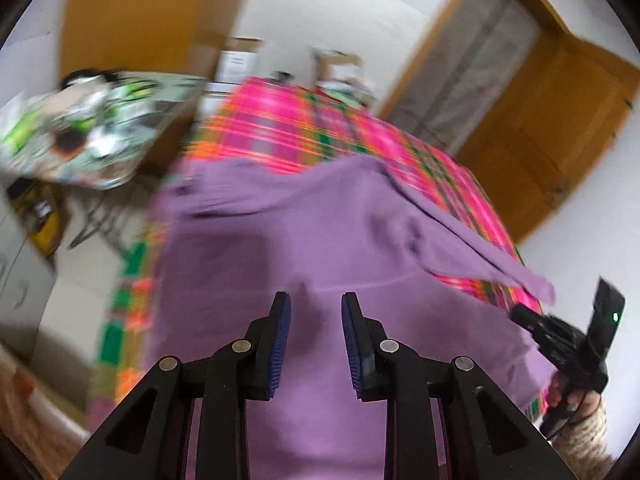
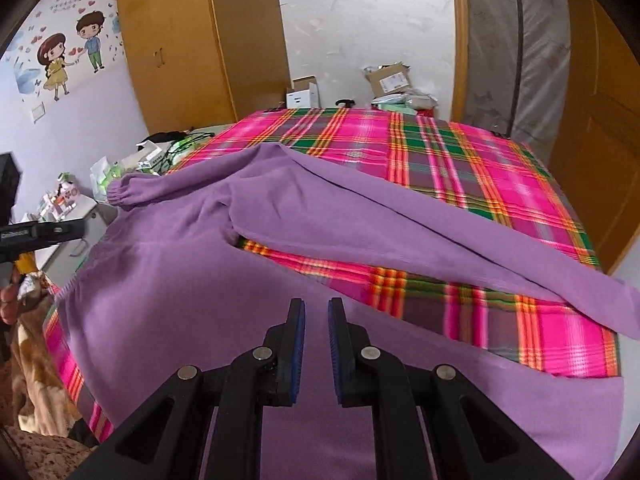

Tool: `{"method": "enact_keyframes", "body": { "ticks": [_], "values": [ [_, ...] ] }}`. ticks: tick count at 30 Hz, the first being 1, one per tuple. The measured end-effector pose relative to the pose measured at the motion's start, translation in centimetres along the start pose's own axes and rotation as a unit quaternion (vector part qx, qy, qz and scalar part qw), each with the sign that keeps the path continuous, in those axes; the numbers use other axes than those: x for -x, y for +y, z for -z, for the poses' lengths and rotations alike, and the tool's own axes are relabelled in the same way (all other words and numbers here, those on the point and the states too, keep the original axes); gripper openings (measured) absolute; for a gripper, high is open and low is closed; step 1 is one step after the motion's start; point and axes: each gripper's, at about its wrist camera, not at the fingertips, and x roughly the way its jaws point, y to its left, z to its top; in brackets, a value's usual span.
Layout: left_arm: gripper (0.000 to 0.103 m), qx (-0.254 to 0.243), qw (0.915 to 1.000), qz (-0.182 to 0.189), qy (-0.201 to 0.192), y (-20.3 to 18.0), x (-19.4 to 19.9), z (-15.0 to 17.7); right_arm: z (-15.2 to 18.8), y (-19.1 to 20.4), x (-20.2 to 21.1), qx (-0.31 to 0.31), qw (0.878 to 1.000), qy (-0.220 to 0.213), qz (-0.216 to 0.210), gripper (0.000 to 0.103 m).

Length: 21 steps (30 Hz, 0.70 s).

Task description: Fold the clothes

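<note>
A purple long-sleeved garment [image 2: 192, 272] lies spread on a bed with a pink, green and orange plaid cover [image 2: 460, 160]. One sleeve [image 2: 400, 224] stretches to the right across the cover; a cuffed sleeve end [image 2: 124, 194] lies at the left. My right gripper [image 2: 317, 308] hovers over the garment's near part, jaws a narrow gap apart and empty. My left gripper [image 1: 316, 304] is open and empty above the purple garment [image 1: 300, 240]; this view is blurred. The right gripper [image 1: 560, 332] shows at the right edge of the left wrist view.
A wooden wardrobe [image 2: 180, 40] stands behind the bed on the left, a wooden door [image 2: 592, 112] on the right. Cardboard boxes [image 2: 388, 78] sit on the floor beyond the bed. A cluttered side table [image 2: 72, 200] stands left of the bed.
</note>
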Motion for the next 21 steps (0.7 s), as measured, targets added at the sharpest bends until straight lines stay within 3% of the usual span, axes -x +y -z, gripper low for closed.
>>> {"method": "enact_keyframes", "body": {
  "ticks": [4,6,11,15,21],
  "values": [
    [0.028,-0.051,0.9979,0.031,0.023,-4.7,-4.5,-1.7,-0.2,-1.0,-0.9,-0.03,1.0,0.004,0.0,0.012],
    [0.038,-0.081,0.9958,0.025,0.037,-6.6,-6.4,-2.0,-0.2,-1.6,-1.1,-0.045,0.999,0.003,-0.002,0.012],
    [0.038,-0.111,0.9913,0.029,0.064,-9.7,-10.0,-2.8,-0.1,-3.0,-1.6,-0.071,0.997,0.004,-0.009,0.012],
    [0.039,-0.141,0.9861,-0.028,0.083,-11.1,-12.3,-2.6,-0.2,-3.7,-2.1,-0.085,0.996,0.002,-0.019,0.012],
    [0.038,-0.149,0.9799,-0.066,0.115,-11.7,-15.0,-2.0,-0.2,-4.2,-3.5,-0.095,0.995,0.009,-0.03,0.012]
  ]
}}
